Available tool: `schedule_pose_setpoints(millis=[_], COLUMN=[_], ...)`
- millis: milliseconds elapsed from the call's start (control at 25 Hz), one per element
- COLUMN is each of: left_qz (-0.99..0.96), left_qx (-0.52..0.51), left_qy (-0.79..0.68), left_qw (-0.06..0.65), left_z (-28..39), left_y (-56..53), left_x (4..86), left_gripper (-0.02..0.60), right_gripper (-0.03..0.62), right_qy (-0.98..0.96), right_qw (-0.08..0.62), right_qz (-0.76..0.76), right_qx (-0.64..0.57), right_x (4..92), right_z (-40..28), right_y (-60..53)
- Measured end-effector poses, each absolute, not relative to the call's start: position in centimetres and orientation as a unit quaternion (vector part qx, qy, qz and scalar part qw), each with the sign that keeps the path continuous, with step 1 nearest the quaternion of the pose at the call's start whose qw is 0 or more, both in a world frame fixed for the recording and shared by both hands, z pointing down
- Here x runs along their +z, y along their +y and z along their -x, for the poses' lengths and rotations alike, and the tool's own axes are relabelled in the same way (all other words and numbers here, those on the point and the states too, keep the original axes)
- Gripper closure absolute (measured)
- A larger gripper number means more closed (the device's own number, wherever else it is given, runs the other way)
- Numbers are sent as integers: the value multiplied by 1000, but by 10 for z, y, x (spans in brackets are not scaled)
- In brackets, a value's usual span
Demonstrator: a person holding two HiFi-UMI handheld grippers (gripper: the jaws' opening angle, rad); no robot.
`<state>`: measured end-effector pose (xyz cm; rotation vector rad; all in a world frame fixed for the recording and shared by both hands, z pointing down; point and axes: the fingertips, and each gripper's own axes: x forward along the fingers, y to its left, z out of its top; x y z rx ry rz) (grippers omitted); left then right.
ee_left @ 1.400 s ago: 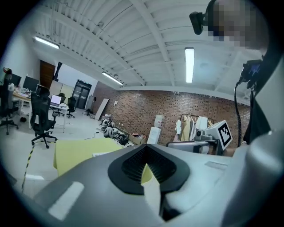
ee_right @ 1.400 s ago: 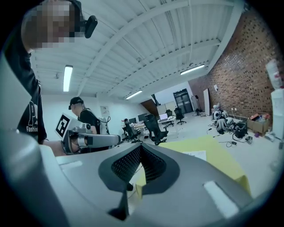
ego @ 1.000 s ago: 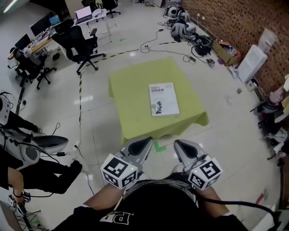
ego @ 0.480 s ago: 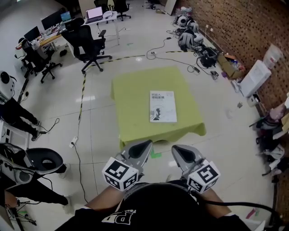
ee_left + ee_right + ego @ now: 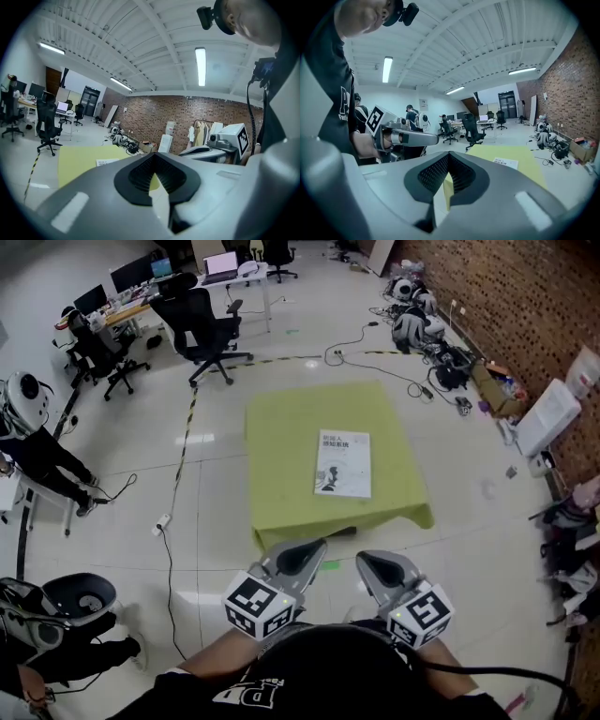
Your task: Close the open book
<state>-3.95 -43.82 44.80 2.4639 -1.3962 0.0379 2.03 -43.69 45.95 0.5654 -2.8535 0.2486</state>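
As they hang in front of the person's body, the left gripper (image 5: 306,553) and right gripper (image 5: 374,564) each have jaws pressed together on nothing; the book (image 5: 343,464) lies closed, cover up, on the yellow-green table (image 5: 281,442), well apart from them.

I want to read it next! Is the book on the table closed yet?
Done, it seems: the book lies flat on the yellow-green table with its cover up, so it looks shut. In hand: nothing. The left gripper and right gripper are shut and empty, held near the person, well short of the table. Left: nothing that I can see.
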Motion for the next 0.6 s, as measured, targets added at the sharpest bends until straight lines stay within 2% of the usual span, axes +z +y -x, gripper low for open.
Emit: schedule_pose_setpoints(millis=[600], left_qz=[-862], left_qx=[34], left_qy=[-486], left_qw=[140], left_z=[35], left_y=[-440], left_x=[449], left_gripper=[574], right_gripper=[588], right_qy=[-967], right_qw=[96], right_qz=[-215], right_qx=[93], right_x=[463], right_z=[-32], right_y=[-443])
